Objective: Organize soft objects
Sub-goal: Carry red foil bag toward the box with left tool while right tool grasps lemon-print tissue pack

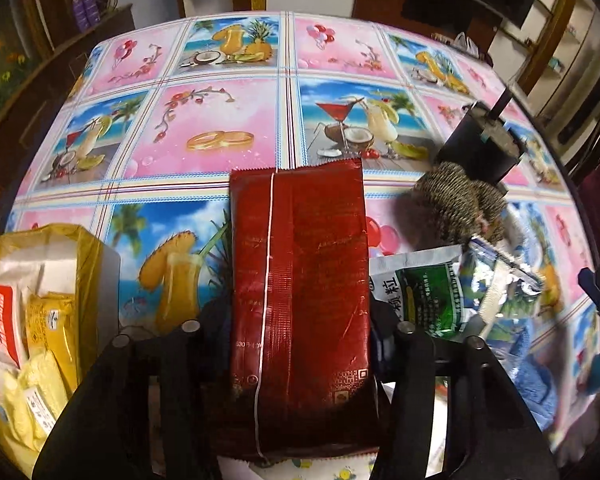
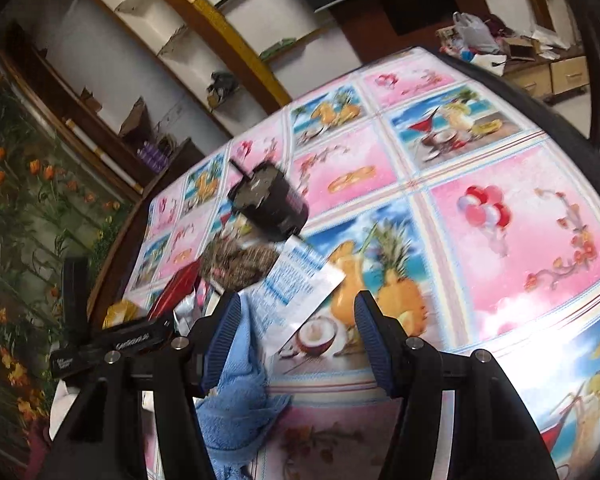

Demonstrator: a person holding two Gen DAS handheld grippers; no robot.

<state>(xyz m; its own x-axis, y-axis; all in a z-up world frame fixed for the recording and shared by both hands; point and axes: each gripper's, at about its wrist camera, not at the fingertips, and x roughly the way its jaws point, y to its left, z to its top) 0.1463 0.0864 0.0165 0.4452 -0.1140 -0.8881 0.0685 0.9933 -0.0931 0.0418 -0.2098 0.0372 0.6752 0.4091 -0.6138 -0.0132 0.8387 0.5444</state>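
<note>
1. Nearest the left wrist camera, a red packet [image 1: 300,300] stands lengthwise between the fingers of the left gripper [image 1: 296,344], which is clenched on its lower half; the packet's far end reaches out over the patterned tablecloth [image 1: 220,120].
2. To the near left sits a yellow bag [image 1: 32,300] holding pale and yellow packets; to the right lie a green sachet [image 1: 428,292], a brown knitted item [image 1: 456,200] and a dark cup [image 1: 484,144].
3. Only the right wrist view shows the right gripper [image 2: 296,344]: its jaws are spread, nothing between them. A blue towel [image 2: 236,400] touches its left finger, with a white printed sachet [image 2: 296,284] just beyond.
4. That view is tilted and blurred.
</note>
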